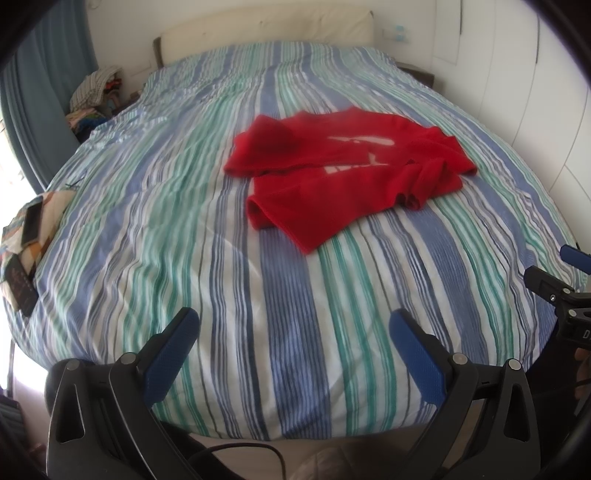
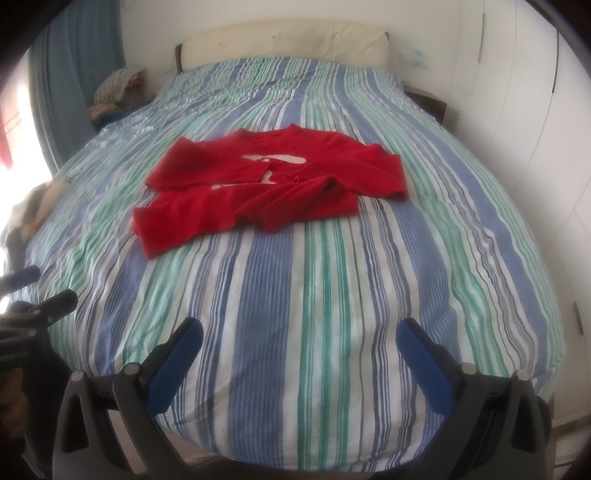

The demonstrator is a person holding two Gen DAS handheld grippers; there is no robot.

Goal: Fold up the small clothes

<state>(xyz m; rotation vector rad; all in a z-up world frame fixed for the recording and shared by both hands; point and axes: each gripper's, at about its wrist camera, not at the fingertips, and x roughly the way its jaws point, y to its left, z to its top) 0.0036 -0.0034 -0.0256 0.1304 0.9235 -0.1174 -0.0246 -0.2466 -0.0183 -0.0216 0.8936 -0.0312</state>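
Note:
A small red shirt (image 1: pixel 340 173) with a white print lies crumpled on the striped bedspread (image 1: pixel 184 229), partly folded over itself; it also shows in the right wrist view (image 2: pixel 266 188). My left gripper (image 1: pixel 293 325) is open and empty, low over the foot of the bed, well short of the shirt. My right gripper (image 2: pixel 301 332) is open and empty at the foot of the bed too, and its side shows at the right edge of the left wrist view (image 1: pixel 554 288). The left gripper's side shows at the left edge of the right wrist view (image 2: pixel 37 295).
A beige headboard (image 1: pixel 266 29) stands at the far end. A pile of clothes (image 1: pixel 96 96) sits at the far left by a blue curtain (image 1: pixel 48 74). A phone (image 1: pixel 31 223) and a dark item (image 1: pixel 22 290) lie on a patterned cloth at the left edge. White wardrobe doors (image 2: pixel 524 110) line the right.

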